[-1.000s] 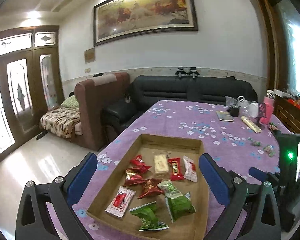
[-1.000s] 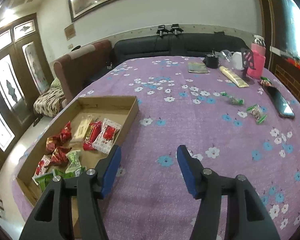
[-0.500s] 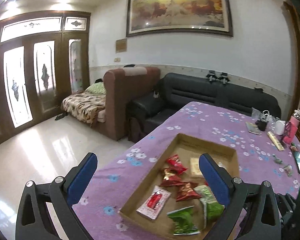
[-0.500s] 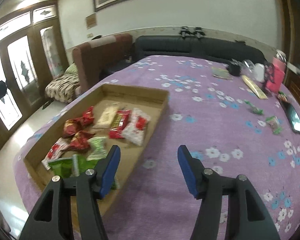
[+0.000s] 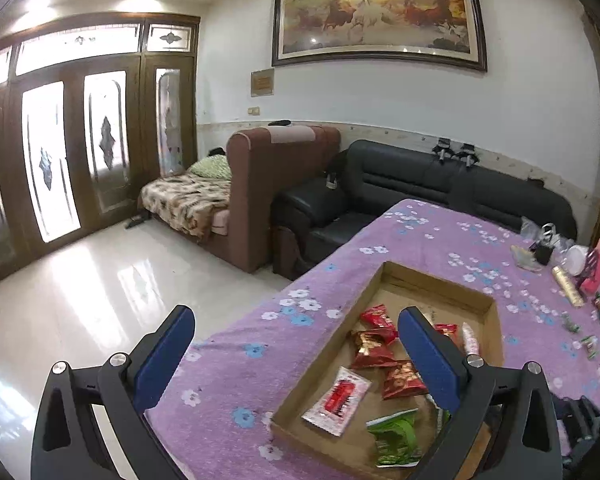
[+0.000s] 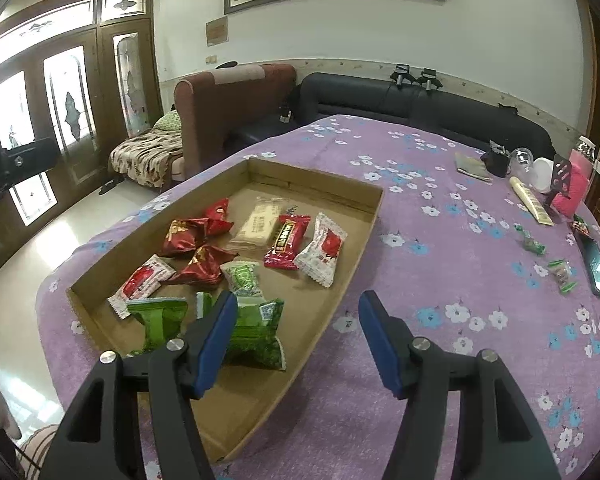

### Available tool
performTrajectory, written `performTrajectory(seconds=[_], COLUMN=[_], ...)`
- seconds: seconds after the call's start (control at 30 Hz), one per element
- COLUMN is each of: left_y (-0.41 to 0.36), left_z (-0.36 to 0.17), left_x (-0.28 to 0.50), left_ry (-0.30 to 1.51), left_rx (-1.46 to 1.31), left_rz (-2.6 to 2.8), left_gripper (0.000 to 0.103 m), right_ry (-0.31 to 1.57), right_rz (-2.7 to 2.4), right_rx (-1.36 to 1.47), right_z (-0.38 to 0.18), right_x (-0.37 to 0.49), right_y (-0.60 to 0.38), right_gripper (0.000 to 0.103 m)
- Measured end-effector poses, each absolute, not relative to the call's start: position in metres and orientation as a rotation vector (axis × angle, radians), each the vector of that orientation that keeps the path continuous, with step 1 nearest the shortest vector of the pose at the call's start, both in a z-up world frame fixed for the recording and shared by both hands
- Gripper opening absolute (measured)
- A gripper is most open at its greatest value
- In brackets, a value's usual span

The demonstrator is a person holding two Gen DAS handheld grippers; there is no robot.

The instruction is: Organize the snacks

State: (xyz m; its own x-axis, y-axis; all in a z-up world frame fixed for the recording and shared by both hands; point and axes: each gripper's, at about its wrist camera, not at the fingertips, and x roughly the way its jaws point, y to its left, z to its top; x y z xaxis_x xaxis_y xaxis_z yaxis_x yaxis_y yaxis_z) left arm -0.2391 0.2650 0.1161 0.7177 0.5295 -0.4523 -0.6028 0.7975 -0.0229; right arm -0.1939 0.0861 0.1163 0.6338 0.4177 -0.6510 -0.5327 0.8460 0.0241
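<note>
A shallow cardboard tray (image 6: 316, 178) lies on the purple flowered tablecloth and holds several snacks: green packets (image 6: 256, 328), red packets (image 6: 192, 236), a white-and-red packet (image 6: 324, 248) and a beige bar (image 6: 258, 226). My right gripper (image 6: 298, 300) hovers over the tray's near right corner. Its jaws are opening and nothing is between them. My left gripper (image 5: 296, 316) stands wide open over the table's left edge beside the tray (image 5: 440, 280), and it is empty too. Loose green candies (image 6: 534, 244) lie far right on the cloth.
A phone (image 6: 598, 266), a long beige packet (image 6: 530, 202), a pink bottle (image 6: 572, 184) and small cups stand at the table's far right. A black sofa (image 5: 420, 184) and a brown armchair (image 5: 268, 184) lie beyond the table. Tiled floor is on the left.
Both views have swung to the left. In the left wrist view the tray slid to the right; in the right wrist view it came toward the middle. The right jaws stand slightly wider.
</note>
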Motion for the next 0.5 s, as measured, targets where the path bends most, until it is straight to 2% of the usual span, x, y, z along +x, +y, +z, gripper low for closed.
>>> performTrajectory(seconds=[0.5], left_y=[0.211], left_z=[0.107], left_x=[-0.212], left_ry=[0.548], left_rx=[-0.062], left_rz=[0.470], left_gripper=[0.103], right_ry=[0.725], right_rz=[0.444], right_rx=[-0.080], right_z=[0.116], right_x=[-0.180], right_y=[0.027], right_gripper=[0.063])
